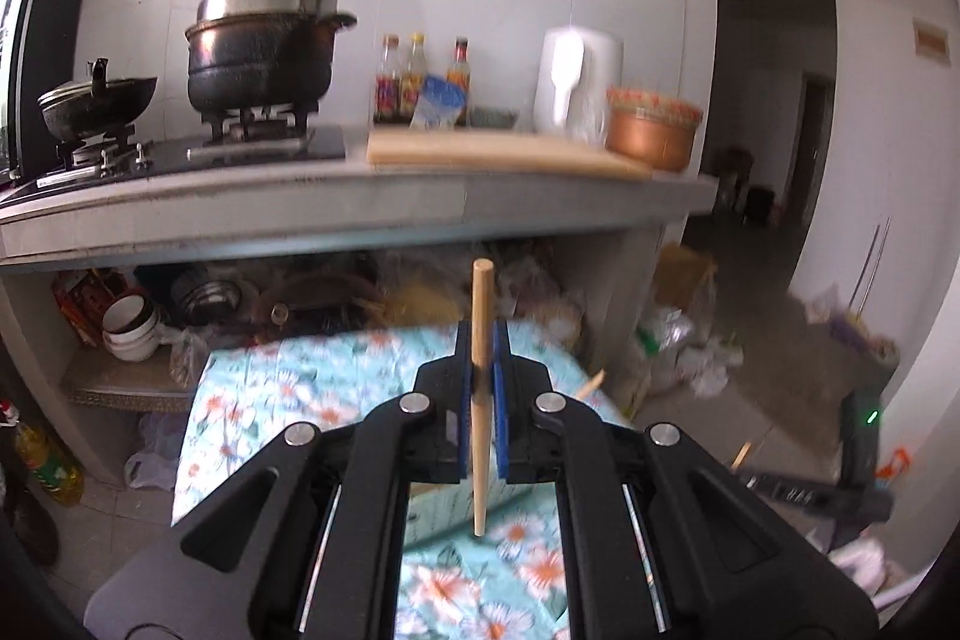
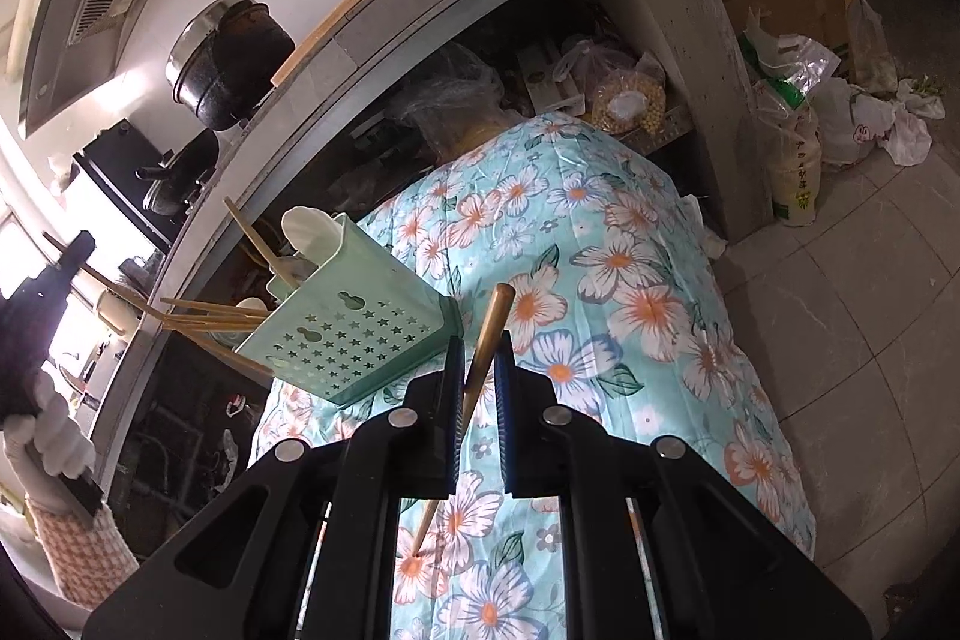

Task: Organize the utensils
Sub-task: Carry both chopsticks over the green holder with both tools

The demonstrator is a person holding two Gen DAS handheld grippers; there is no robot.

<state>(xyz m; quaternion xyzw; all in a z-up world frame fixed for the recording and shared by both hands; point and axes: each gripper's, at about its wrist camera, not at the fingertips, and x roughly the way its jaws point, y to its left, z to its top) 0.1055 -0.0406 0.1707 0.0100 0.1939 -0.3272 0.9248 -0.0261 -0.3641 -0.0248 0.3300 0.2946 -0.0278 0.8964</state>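
Floral cloth [image 2: 600,244] covers the table under both grippers, with a counter [image 1: 360,208] beyond. Left gripper [image 1: 482,370] is clamped on a pale chopstick [image 1: 481,328] standing upright between its jaws. Only the right view shows the green holder [image 2: 354,334], just left of its jaws, with chopsticks [image 2: 204,316] jutting out leftward, and a gloved hand [image 2: 54,436]. Right gripper [image 2: 480,370] pinches a darker chopstick [image 2: 489,340], slanted. Bare floor [image 2: 852,280] lies open to the right.
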